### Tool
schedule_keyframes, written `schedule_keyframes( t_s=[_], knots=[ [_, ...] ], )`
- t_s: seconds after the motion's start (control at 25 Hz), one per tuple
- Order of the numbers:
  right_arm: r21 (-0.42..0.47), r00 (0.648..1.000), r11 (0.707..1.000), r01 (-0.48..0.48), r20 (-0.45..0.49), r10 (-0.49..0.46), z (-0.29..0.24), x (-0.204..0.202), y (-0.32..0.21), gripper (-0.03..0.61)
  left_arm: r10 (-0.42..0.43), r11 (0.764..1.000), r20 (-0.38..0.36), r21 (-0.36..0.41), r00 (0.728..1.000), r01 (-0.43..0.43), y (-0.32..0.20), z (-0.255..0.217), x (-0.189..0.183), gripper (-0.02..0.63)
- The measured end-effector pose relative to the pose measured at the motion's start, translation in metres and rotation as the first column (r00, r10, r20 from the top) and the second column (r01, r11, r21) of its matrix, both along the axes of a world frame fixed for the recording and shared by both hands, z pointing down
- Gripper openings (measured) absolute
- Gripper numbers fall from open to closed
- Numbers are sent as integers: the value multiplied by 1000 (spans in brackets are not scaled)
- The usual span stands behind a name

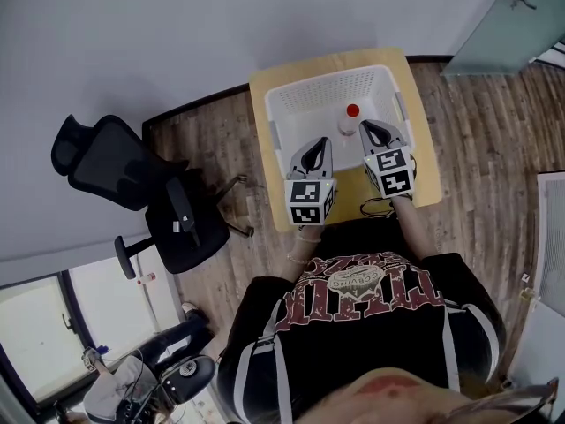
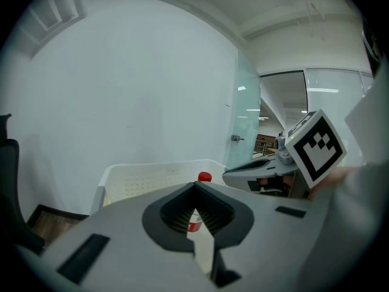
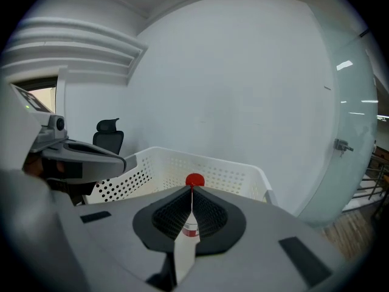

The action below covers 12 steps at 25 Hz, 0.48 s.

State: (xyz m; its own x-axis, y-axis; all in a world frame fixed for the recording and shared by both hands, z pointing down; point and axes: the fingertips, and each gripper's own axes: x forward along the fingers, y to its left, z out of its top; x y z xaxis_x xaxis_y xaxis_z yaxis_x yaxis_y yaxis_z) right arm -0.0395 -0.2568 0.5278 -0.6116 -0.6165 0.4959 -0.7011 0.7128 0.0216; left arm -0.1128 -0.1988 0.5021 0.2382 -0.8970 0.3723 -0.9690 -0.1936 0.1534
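A white perforated basket (image 1: 291, 91) stands on a small wooden table (image 1: 267, 197). Inside it a clear bottle with a red cap (image 1: 351, 113) stands upright toward the near right. My left gripper (image 1: 320, 145) hovers over the basket's near rim, left of the bottle, jaws shut and holding nothing. My right gripper (image 1: 365, 129) is just right of the bottle, close to it, also shut and holding nothing. In the left gripper view the bottle (image 2: 205, 177) shows beyond the shut left gripper (image 2: 196, 186). In the right gripper view the bottle (image 3: 194, 180) stands straight ahead of the right gripper (image 3: 192, 188), inside the basket (image 3: 231, 170).
A black office chair (image 1: 132, 184) stands on the wood floor left of the table. A dark cable (image 1: 378, 207) lies on the table's near right corner. A white wall runs behind the table, with a glass door (image 1: 503, 25) at the far right.
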Motion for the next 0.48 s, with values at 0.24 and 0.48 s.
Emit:
schedule_keyframes(
  t_s=[0.24, 0.48],
  knots=[
    [-35, 998, 999, 38, -53, -39, 13, -3, -9, 18, -2, 1000, 10, 5, 1000, 2, 0, 0, 1, 48],
    [-75, 993, 994, 74, -88, -81, 24, -12, -16, 31, -7, 1000, 16, 11, 1000, 7, 0, 1, 0, 48]
  ],
)
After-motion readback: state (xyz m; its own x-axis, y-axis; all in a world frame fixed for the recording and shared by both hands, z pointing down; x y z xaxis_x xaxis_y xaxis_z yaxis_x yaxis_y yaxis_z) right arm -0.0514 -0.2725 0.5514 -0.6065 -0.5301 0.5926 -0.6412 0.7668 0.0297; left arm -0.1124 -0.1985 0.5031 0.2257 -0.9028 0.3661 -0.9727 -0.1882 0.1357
